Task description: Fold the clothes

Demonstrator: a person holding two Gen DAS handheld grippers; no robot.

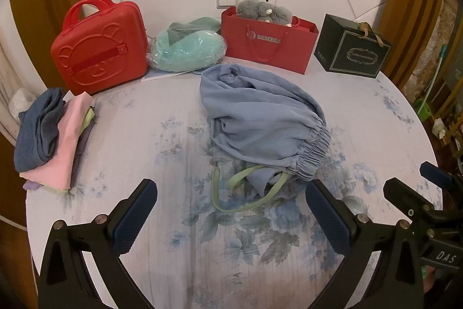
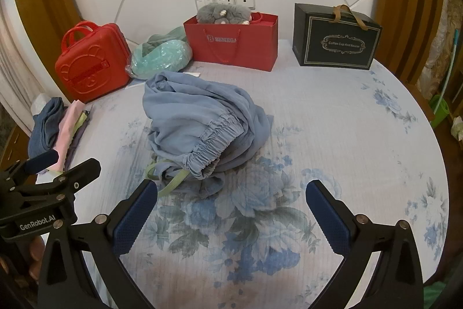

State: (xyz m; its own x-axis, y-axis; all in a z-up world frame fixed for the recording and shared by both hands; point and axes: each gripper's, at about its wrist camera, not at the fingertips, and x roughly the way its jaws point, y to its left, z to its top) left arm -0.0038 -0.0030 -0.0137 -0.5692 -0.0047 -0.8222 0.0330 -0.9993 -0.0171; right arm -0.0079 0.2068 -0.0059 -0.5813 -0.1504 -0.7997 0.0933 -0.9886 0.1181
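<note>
We are finding blue trousers (image 1: pixel 260 118) lying crumpled mid-bed, elastic waistband (image 1: pixel 311 152) facing near side, green drawstring (image 1: pixel 231 193) trailing nearer still; folded stack (image 1: pixel 49 135) sitting far left. Left gripper (image 1: pixel 231 216) and right gripper (image 2: pixel 231 216) are both hovering near, jaws spread apart, holding nothing. We are judging step as first grasp: we are advising pinching waistband at both ends, lifting, shaking flat; we are flagging drawstring as snag risk.
</note>
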